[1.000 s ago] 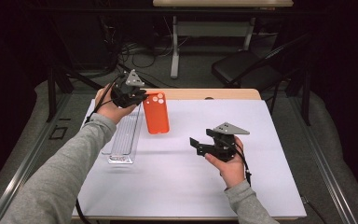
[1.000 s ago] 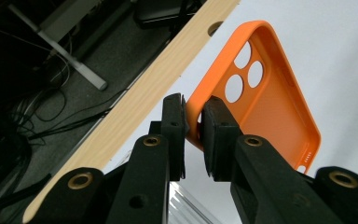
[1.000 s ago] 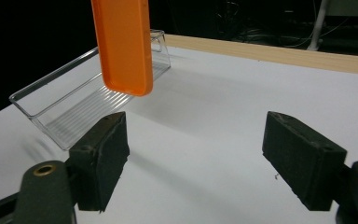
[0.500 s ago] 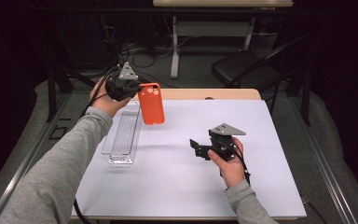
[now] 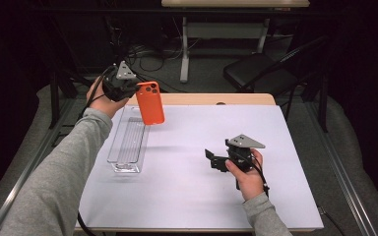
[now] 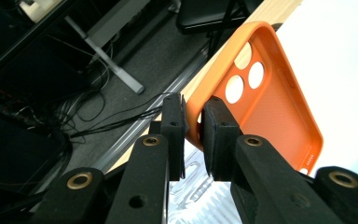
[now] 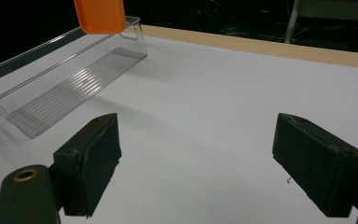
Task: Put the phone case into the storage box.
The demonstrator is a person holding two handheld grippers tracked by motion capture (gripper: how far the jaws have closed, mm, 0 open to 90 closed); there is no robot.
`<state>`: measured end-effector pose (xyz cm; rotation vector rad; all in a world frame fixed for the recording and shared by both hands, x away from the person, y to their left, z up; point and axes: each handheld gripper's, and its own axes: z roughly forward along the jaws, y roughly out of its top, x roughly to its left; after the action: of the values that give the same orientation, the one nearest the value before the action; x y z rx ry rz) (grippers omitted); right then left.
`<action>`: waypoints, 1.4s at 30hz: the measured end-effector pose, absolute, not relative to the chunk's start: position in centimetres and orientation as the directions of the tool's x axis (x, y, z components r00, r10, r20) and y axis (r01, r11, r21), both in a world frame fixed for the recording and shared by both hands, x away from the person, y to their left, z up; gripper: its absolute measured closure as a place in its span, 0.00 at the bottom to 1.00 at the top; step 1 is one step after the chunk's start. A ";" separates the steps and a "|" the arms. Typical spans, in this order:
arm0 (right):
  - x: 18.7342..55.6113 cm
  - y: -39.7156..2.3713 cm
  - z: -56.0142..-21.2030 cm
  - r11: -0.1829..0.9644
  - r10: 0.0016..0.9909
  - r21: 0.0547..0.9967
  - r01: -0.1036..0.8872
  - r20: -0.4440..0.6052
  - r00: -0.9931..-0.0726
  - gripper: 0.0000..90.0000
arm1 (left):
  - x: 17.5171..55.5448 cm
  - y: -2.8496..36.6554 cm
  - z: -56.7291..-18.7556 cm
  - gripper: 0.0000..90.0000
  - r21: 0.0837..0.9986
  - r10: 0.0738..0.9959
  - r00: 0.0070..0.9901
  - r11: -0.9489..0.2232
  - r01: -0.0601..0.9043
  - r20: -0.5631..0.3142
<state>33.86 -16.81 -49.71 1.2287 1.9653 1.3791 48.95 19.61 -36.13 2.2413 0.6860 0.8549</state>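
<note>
Since a second ago our left gripper [image 5: 128, 88] has lifted the orange phone case [image 5: 150, 103] off the worktop [image 5: 187, 196]; it hangs pinched above the clear tray [image 5: 126, 141], far left corner. Right gripper [image 5: 215, 160]: fingers just opened wider, empty.

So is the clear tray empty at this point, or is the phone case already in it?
Empty. The clear tray shows only its ribbed floor; the orange phone case hangs above it, pinched at its rim by the left gripper.

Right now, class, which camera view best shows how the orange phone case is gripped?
The left gripper view: its fingers pinch the orange phone case by its rim. The high view shows it lifted, small; the right gripper view catches one corner.
</note>
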 end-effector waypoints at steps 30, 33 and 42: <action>33.6 -18.2 -49.8 0.087 0.873 0.907 0.412 0.131 -0.470 0.17 | 51.8 22.9 -37.1 0.89 0.690 0.669 0.586 -0.683 0.241 0.457; 33.6 -18.3 -49.8 0.088 0.874 0.908 0.410 0.127 -0.469 0.17 | 52.1 23.1 -37.4 0.89 0.689 0.671 0.583 -0.682 0.244 0.458; 33.5 -18.3 -49.8 0.103 0.874 0.910 0.401 0.109 -0.473 0.17 | 52.6 23.1 -37.9 0.89 0.684 0.672 0.570 -0.688 0.243 0.473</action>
<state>33.52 -18.26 -49.81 1.2409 1.9229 1.3483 52.63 23.13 -37.86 2.2417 0.7289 1.0027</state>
